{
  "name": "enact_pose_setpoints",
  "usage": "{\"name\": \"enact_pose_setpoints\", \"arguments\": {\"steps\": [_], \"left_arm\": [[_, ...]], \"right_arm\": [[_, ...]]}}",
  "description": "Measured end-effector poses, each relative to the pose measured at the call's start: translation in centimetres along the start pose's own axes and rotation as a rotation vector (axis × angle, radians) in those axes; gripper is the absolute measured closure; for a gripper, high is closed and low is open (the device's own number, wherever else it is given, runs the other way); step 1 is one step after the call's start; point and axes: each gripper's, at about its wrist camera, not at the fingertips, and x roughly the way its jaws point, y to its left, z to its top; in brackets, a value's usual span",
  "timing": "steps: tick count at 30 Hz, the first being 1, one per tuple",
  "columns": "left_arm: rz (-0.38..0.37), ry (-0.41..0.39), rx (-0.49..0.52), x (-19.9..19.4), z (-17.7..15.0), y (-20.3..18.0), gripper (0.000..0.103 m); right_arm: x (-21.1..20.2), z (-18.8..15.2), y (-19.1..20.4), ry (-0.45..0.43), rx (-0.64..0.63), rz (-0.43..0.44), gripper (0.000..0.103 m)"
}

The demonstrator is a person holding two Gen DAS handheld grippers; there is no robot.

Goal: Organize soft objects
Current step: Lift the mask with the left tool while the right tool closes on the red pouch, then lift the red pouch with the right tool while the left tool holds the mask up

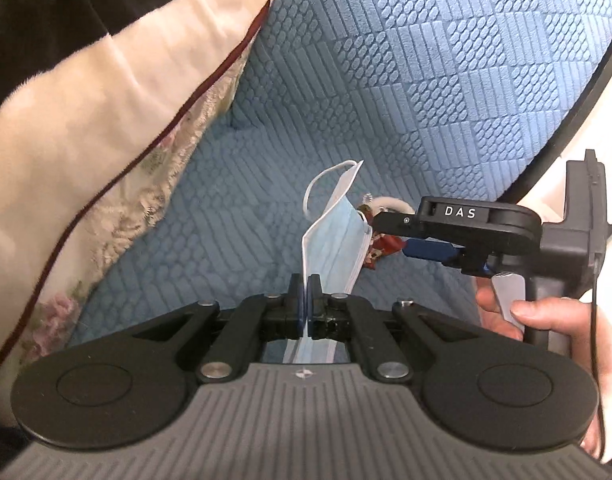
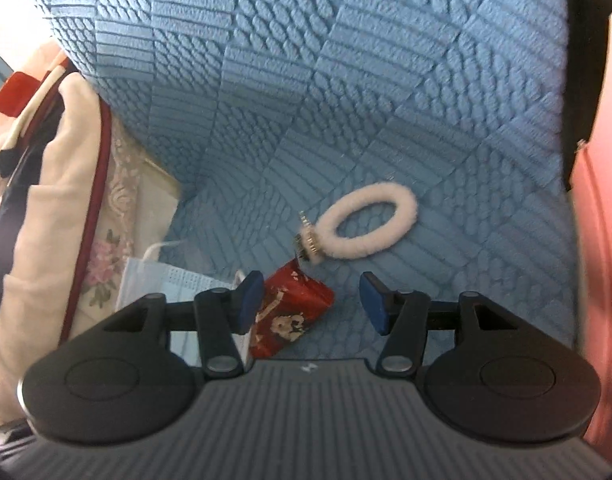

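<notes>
Well, left gripper: clamped on the blue face mask, lifted off the quilt.
Right gripper: half-open, empty, over the red pouch beside the mask.
Risk: its finger could snag the mask's ear loop.

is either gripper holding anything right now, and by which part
The left gripper is shut on the blue face mask, pinching its lower edge. The right gripper is open and holds nothing.

surface: blue quilted sofa cover with embossed squares, fills most of the frame | center-right: fluffy white hair-tie ring with a small metal charm lying flat | lower center: little red floral-print pouch, just beside the ring | left edge: cream cushion with dark red piping
</notes>
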Motion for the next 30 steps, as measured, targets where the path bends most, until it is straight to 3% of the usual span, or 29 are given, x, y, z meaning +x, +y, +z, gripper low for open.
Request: {"name": "enact_pose_setpoints", "arguments": {"steps": [6,10,15,30], "left_arm": [[0.040,0.007,0.004,1.0,0.1,0.4,0.101],[0.065,0.015,-0.007,1.7,0.1,0.5,0.101],[0.089,0.015,-0.008,2.2,0.3,0.3,0.101],[0.147,-0.005,0.010,3.2,0.7,0.2,0.101]], "right_arm": [[1.5,-0.3,0.9,0.013,-0.009,0.000,0.044],[1.8,-0.3,2.2,0.023,-0.089,-0.023,0.044],[2.3,-0.8,3.6,0.043,-0.153,-0.039,0.062],[-1.2,-0.7,2.8,-0.031,-0.207,-0.169,0.065]]}}
